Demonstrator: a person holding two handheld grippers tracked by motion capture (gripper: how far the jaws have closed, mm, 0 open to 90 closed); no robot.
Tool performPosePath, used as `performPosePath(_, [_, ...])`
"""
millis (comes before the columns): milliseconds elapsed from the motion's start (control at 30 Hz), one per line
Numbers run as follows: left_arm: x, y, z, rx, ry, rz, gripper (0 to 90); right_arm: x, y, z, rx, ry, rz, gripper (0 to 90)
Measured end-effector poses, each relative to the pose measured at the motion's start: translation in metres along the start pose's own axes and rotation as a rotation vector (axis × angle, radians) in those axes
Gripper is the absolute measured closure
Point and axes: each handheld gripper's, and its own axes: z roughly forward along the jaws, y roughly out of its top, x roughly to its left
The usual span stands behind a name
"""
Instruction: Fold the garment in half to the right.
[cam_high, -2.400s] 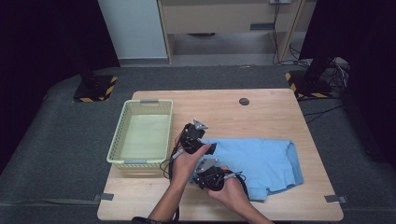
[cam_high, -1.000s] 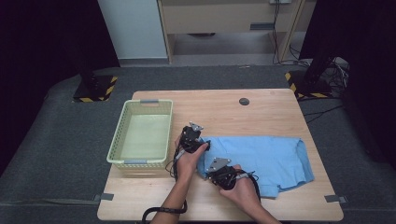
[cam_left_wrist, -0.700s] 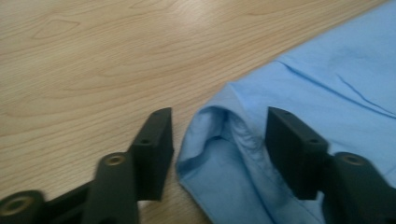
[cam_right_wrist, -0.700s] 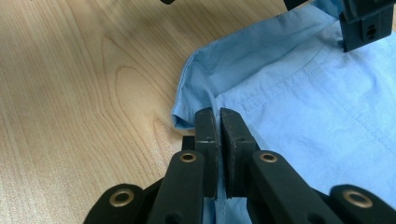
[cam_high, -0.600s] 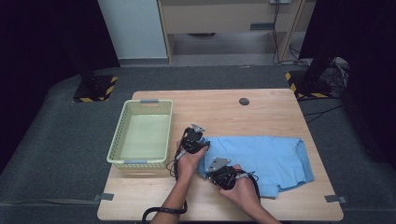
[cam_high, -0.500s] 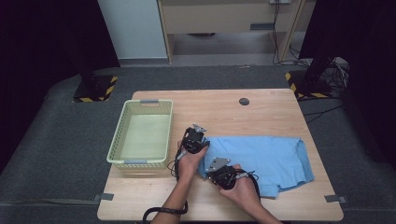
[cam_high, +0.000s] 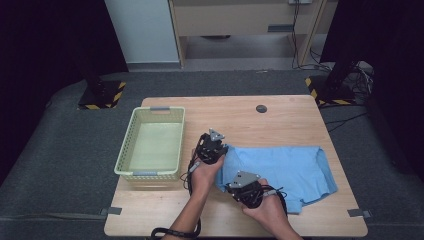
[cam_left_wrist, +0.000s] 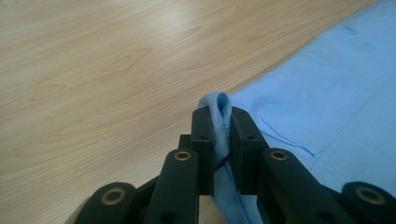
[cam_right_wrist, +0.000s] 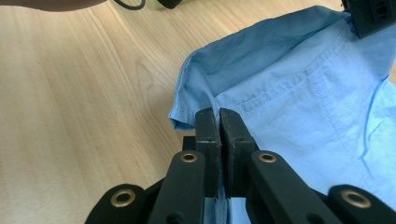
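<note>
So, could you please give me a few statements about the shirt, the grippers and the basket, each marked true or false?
1. The left gripper pinches a fold of the blue shirt. True.
2. The right gripper hangs open above bare wood. False: its jaws are shut on the shirt's edge.
3. The shirt lies inside the basket. False: it lies on the table, to the right of the basket.
4. A small dark round disc sits on the table beyond the shirt. True.

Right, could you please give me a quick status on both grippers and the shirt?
Left gripper just closed, pinching shirt edge. Right gripper shut on near edge. Shirt flat on table, nothing in the way.
</note>
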Motion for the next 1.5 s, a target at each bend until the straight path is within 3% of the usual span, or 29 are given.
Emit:
performPosePath(267, [-0.005,0.008,-0.021,-0.018,-0.009,0.018,82.1,0.006,0.008,-0.019,-0.046,0.007,0.025,87.3])
performPosePath(667, [-0.006,0.02,-0.045,-0.012,-0.002,0.056,82.0,0.018,0.022,-0.028,-0.072,0.007,0.012,87.4])
performPosePath(900, [-0.005,0.022,-0.047,-0.002,0.005,0.083,82.0,0.019,0.027,-0.025,-0.067,0.014,0.003,87.4])
performPosePath(1500, [0.008,0.025,-0.054,0.03,0.028,0.084,82.0,0.018,0.042,-0.017,-0.053,0.049,-0.007,87.4])
